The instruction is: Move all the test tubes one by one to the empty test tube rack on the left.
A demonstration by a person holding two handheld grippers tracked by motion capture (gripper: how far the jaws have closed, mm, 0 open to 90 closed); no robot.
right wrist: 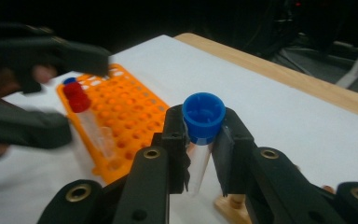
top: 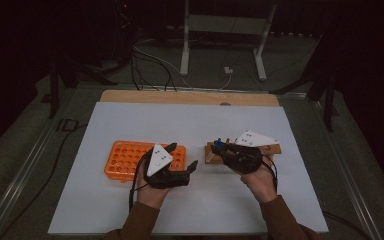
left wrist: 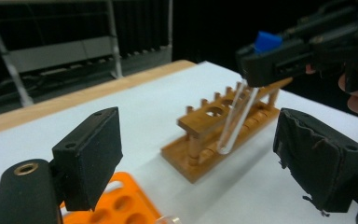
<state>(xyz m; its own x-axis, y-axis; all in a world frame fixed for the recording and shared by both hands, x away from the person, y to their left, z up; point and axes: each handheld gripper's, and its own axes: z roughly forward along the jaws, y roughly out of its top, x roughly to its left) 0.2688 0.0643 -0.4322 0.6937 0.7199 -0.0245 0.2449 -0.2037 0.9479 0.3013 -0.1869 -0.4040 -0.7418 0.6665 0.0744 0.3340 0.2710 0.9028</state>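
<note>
**Blue-capped tube held over wooden rack**

My right gripper (right wrist: 200, 154) jaws clamp the blue-capped tube (right wrist: 201, 135) just under its cap, above the wooden rack (left wrist: 214, 140) on the counter (top: 190, 125). Light, slick, brittle plastic: grip gently near the cap. My left gripper (left wrist: 205, 158) jaws stand open, empty, by the orange tray (top: 125, 157).

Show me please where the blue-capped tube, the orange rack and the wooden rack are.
blue-capped tube (right wrist: 203, 116): right gripper view, on its blue cap.
orange rack (top: 125, 156): high view, on its top face with the holes.
wooden rack (left wrist: 204, 120): left gripper view, on its upper board.
</note>
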